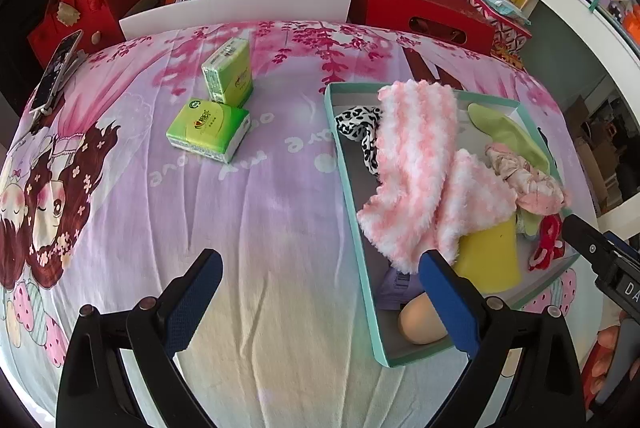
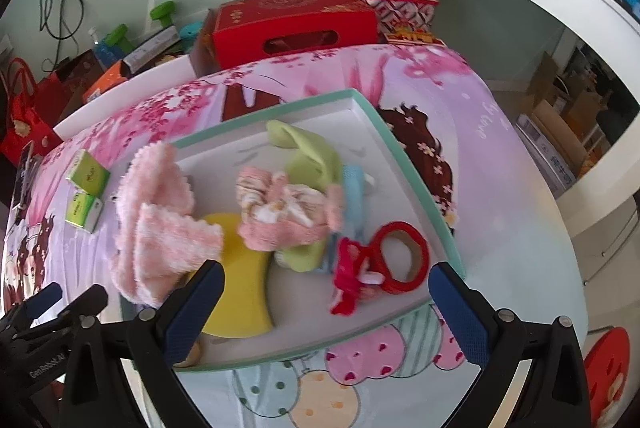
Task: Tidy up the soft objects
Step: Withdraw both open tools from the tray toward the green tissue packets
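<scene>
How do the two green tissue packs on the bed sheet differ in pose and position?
The far tissue pack stands upright on a narrow side, while the near tissue pack lies flat on its broad face. The far tissue pack sits closer to the white footboard; the near tissue pack sits closer to the camera. Both are green, look the same size, and lie outside the teal box.

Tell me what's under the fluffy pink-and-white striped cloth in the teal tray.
Fluffy pink-and-white striped cloth overlaps a yellow foam block and black-and-white spotted fabric; anything else beneath is hidden.

Bright, soft daylight; faint shadows; strong fisheye edge warp; slight blur, perhaps motion.
</scene>
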